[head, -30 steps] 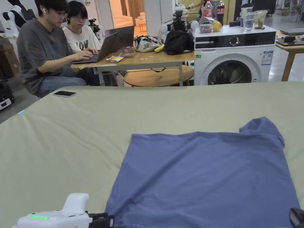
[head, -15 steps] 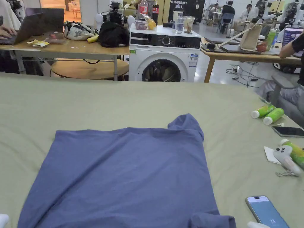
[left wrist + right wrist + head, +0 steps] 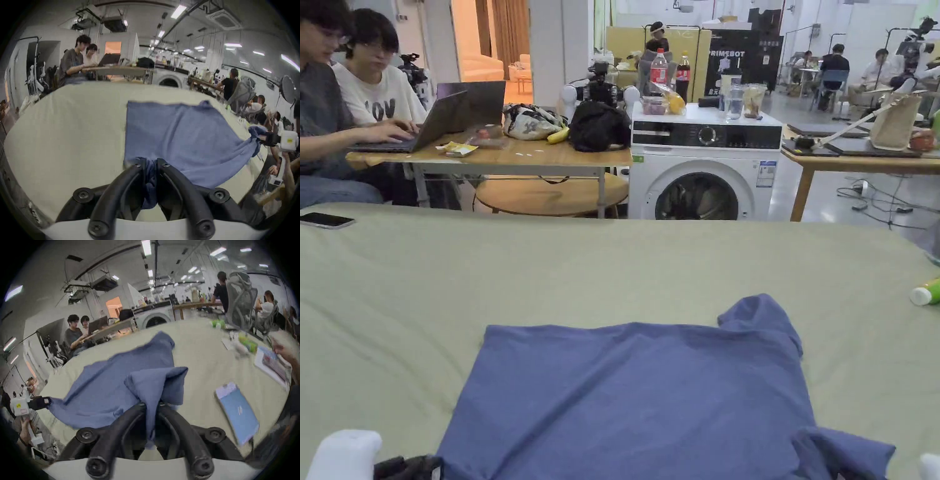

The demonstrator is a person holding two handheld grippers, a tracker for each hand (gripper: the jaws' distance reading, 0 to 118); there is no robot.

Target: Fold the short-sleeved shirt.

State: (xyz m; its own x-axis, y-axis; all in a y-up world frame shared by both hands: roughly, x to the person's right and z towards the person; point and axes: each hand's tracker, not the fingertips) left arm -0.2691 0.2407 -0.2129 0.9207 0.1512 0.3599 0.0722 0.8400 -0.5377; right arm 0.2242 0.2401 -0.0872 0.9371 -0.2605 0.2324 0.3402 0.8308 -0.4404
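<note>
A blue short-sleeved shirt (image 3: 637, 394) lies spread on the pale green table (image 3: 550, 269), one sleeve bunched at its far right corner. In the left gripper view my left gripper (image 3: 151, 164) is shut on the shirt's (image 3: 186, 134) near left corner, cloth pinched between its black jaws. My right gripper (image 3: 152, 404) is shut on the near right sleeve of the shirt (image 3: 129, 374), which stands lifted and folded. The left gripper (image 3: 46, 400) also appears at the far left of the right gripper view, and the right gripper (image 3: 261, 138) at the right of the left gripper view.
A phone (image 3: 237, 412) and papers (image 3: 272, 365) lie on the table right of the shirt, with green bottles (image 3: 925, 292) farther back. Another phone (image 3: 325, 220) sits at the far left edge. Two people work at a desk (image 3: 506, 156) beyond, beside a washing machine (image 3: 703, 169).
The head camera swung right, then back left. The near right sleeve now stands lifted above the table. The left gripper's white body shows again at the bottom left.
</note>
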